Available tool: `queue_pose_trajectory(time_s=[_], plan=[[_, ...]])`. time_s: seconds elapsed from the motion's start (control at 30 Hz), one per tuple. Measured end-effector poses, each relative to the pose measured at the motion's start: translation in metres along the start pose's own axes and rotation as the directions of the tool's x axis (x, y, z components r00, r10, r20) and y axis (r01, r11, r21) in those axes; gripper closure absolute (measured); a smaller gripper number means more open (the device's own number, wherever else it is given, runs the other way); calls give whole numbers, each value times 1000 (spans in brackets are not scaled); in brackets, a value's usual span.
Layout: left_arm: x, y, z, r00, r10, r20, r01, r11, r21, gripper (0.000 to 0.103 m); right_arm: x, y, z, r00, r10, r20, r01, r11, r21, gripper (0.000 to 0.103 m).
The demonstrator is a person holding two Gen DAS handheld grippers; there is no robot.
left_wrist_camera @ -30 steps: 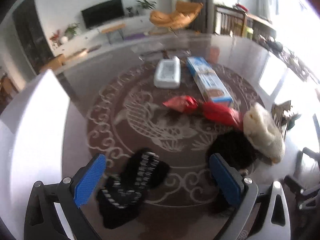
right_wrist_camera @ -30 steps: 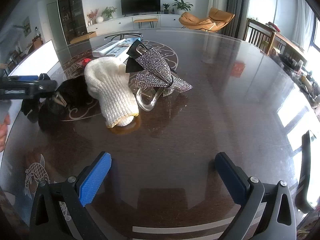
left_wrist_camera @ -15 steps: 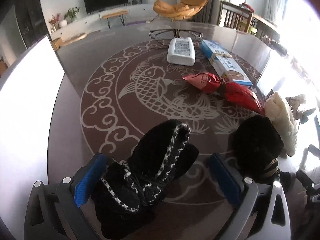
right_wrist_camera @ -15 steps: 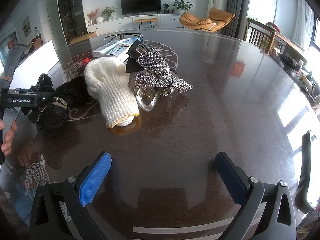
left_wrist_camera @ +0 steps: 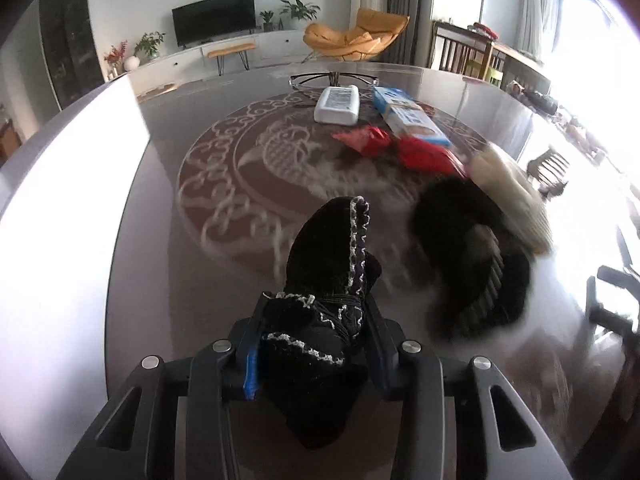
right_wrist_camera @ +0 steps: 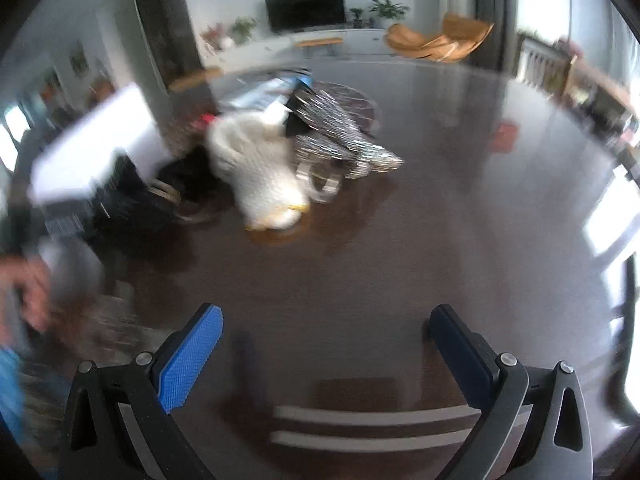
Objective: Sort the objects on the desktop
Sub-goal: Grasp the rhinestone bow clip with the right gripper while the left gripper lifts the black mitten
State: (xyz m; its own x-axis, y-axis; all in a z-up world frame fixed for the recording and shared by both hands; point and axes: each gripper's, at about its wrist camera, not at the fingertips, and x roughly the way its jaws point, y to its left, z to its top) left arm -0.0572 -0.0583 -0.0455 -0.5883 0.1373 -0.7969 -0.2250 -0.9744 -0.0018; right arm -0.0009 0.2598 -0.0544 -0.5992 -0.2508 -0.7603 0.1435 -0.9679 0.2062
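A black knitted glove with white trim (left_wrist_camera: 328,248) lies on the dark round table (left_wrist_camera: 160,240). The jaws of my left gripper (left_wrist_camera: 316,312) are closing, and both pads press on the glove's cuff end. A second black furry glove (left_wrist_camera: 472,256) lies just right of it, with a cream knitted glove (left_wrist_camera: 516,196) behind. In the right wrist view the cream glove (right_wrist_camera: 260,164) and a sequined bow (right_wrist_camera: 336,132) sit far ahead. My right gripper (right_wrist_camera: 326,328) stands open over bare table, nothing between its fingers.
Farther back lie two red wrappers (left_wrist_camera: 368,140), a blue box (left_wrist_camera: 408,116), a white flat bottle (left_wrist_camera: 338,104) and a pair of glasses (left_wrist_camera: 332,78). A person's hand (right_wrist_camera: 24,288) shows blurred at the left of the right wrist view.
My left gripper moved forward and down over the trimmed black glove and its jaws came together on it. The right wrist view has tilted and gone blurred; its jaws stay open.
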Motion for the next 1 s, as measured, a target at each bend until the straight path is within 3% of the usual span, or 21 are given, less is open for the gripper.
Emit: queue_pose_trajectory(time_s=[0.1,0.23,0.33,0.43,0.5,0.53,0.6,0.63,0.7,0.8,1.0], plan=[[-17,-2,-24,1000,-11,16,11,1000,-6,62,3,-1,10,1000,-24,15,24,1000,-2,4],[-29,-1,-42,999,-16,37,17,1000,-15,62,9,-22,50,998,-9,60,2,994,114,6],[-28,-2,-45,998,-6,58,8,1000,-24,62,29,-14,80,1000,22,10,-23,991,133,6],[-26,-4,-44,998,7,67,-5,999,-36,62,44,-5,101,992,-121,32,113,975,191,6],[-26,-2,-44,998,1,68,2,999,-44,62,52,-12,104,990,-130,55,108,947,303,6],[-26,0,-44,998,-9,69,12,999,-52,62,57,-21,106,991,-128,48,103,930,353,8],[-27,5,-45,997,-30,72,35,997,-66,62,60,-43,101,993,-112,43,81,892,445,29],[-27,6,-45,996,-41,74,47,996,-73,62,55,-46,99,993,-107,57,70,890,450,42],[-27,9,-46,995,-54,86,62,994,-90,62,46,-52,94,994,-88,68,51,902,428,47],[-27,9,-46,994,-56,90,66,991,-113,62,24,-58,80,992,-84,94,42,924,381,48],[-41,9,-47,985,-136,109,155,971,-184,62,-25,-50,69,988,-38,147,-11,946,323,48]])
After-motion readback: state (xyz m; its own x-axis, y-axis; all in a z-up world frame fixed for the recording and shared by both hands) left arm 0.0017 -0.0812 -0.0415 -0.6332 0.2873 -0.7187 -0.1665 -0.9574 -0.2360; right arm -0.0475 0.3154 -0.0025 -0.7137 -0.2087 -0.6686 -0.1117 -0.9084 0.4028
